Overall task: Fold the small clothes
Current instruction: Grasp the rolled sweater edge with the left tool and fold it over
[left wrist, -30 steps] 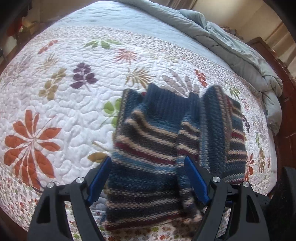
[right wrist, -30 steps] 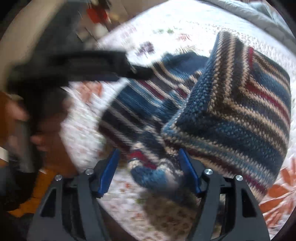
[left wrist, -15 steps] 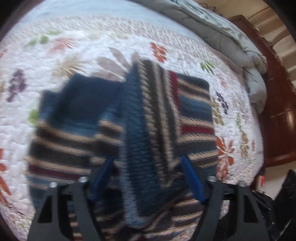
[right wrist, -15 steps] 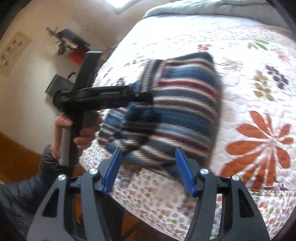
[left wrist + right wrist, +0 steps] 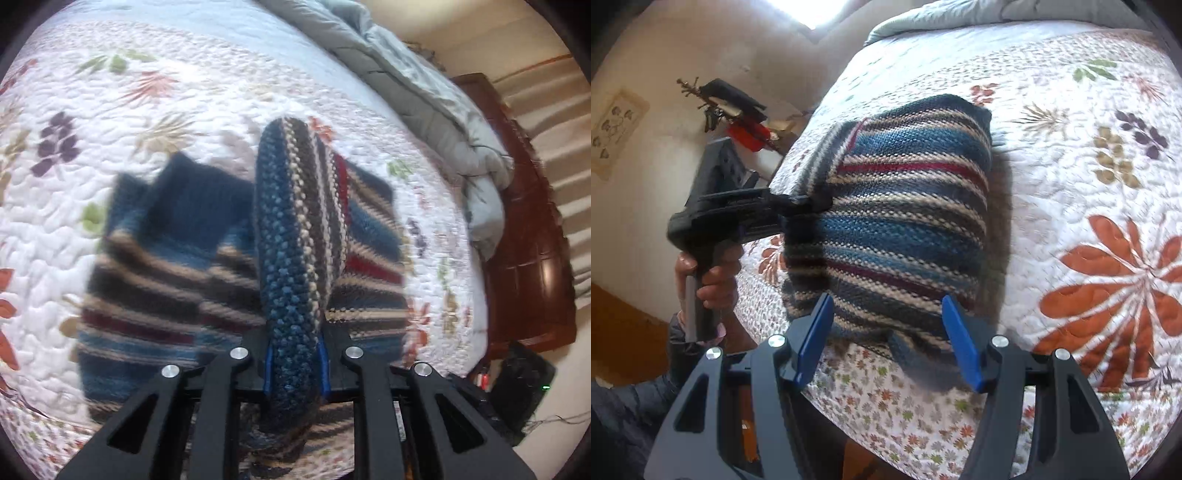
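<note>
On the floral quilt (image 5: 207, 110) lies the striped knit sweater (image 5: 159, 266); from the left wrist, the left gripper (image 5: 295, 363) is closing, its blue pads pinching a raised fold. Grey duvet (image 5: 436, 110) and wooden bed frame (image 5: 532, 258) flank the far side. From the right wrist, the right gripper (image 5: 888, 338) stands spread, nothing pinched, sweater edge just beyond; a hand (image 5: 709, 277) holds the left tool's handle.

Here's the bed (image 5: 207, 96), white floral quilt (image 5: 1089, 206) spread across it; a striped knit (image 5: 155, 280) lies on the quilt, and a grey duvet (image 5: 436, 110), bunched I think, along the far edge.
</note>
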{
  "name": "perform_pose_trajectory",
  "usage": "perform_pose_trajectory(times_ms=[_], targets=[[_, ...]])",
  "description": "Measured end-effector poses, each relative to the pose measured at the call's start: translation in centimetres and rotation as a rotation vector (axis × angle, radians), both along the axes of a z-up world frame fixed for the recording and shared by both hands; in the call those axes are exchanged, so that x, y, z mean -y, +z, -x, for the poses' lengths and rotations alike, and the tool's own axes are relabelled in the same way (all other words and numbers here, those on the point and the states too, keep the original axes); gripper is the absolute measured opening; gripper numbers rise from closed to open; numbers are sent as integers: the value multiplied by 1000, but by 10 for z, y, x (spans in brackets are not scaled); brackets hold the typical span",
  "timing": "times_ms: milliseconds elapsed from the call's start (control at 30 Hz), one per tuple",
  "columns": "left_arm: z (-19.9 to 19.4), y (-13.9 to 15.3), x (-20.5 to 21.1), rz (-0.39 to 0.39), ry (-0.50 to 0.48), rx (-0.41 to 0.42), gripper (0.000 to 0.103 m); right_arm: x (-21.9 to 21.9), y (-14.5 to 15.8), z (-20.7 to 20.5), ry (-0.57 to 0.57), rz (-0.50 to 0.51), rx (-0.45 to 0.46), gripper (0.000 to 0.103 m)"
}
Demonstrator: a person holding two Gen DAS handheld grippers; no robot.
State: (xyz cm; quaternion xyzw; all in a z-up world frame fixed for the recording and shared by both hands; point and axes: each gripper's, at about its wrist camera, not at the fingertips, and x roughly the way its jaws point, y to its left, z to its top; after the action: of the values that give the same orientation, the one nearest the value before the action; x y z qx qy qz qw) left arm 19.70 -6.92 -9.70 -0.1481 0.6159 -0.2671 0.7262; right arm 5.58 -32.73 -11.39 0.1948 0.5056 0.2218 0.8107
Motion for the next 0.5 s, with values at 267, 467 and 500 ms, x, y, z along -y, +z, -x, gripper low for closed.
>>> perform_pose_trajectory(times_ms=[267,467,500], targets=[[-8,-43,17,-51,-11,-34,20,-32,-30,-21,38,63,-52,61],[-10,-43,17,-62,-29,-35,26,-33,-55,-29,30,88,-130,57],[-9,-41,17,-69,-35,-32,29,-34,-57,-29,29,92,-135,57]])
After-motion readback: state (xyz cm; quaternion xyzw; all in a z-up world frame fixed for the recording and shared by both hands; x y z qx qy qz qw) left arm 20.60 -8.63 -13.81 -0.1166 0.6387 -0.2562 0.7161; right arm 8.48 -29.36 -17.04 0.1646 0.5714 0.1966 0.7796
